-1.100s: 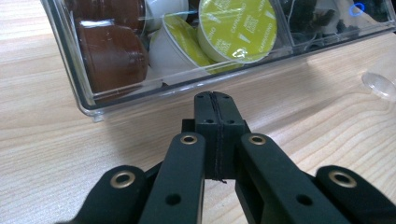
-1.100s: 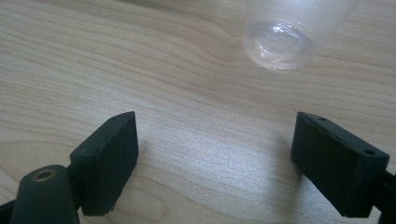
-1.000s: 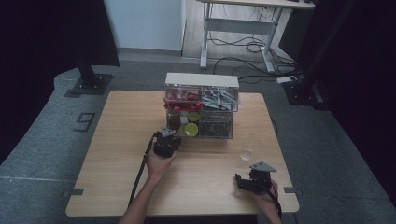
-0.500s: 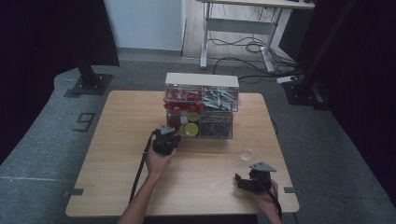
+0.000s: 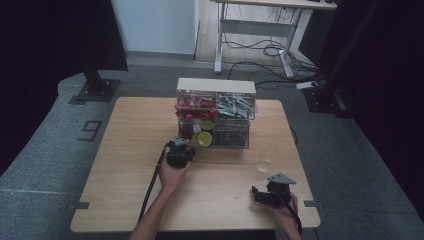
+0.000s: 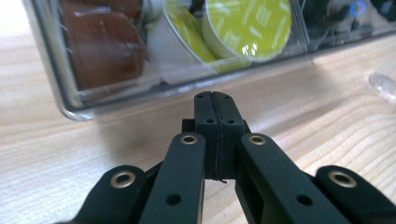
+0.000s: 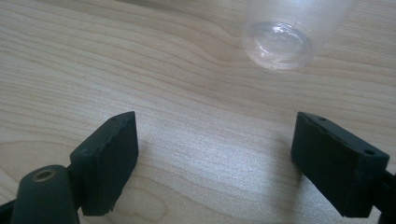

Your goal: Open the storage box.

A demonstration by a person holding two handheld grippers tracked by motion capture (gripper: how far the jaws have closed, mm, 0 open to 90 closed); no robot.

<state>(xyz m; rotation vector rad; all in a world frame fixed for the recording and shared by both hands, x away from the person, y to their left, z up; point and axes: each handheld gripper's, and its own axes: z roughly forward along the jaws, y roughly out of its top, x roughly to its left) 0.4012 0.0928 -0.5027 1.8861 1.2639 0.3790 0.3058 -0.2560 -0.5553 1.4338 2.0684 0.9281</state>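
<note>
We record a light wooden table (image 5: 125, 165) carrying a clear plastic two-tier organiser box with a pale lid (image 5: 216, 112), set toward the far middle. Its upper left compartment holds red packets (image 5: 196, 104); its upper right holds grey-white sachets (image 5: 235, 105). We note brown capsules (image 6: 105, 44) at the lower left and round yellow-green foil-topped capsules (image 6: 247, 25) beside them, with dark contents to the lower right that we cannot identify.

We list the left gripper (image 6: 217, 105) just in front of the box's lower left compartment, jaws pressed together on nothing, tips near the clear wall. We list the right gripper (image 7: 215, 149) at the near right of the table, jaws spread wide over bare wood. A small clear plastic cup (image 7: 287, 35) stands just beyond it, apart from both jaws and well clear of the box.
</note>
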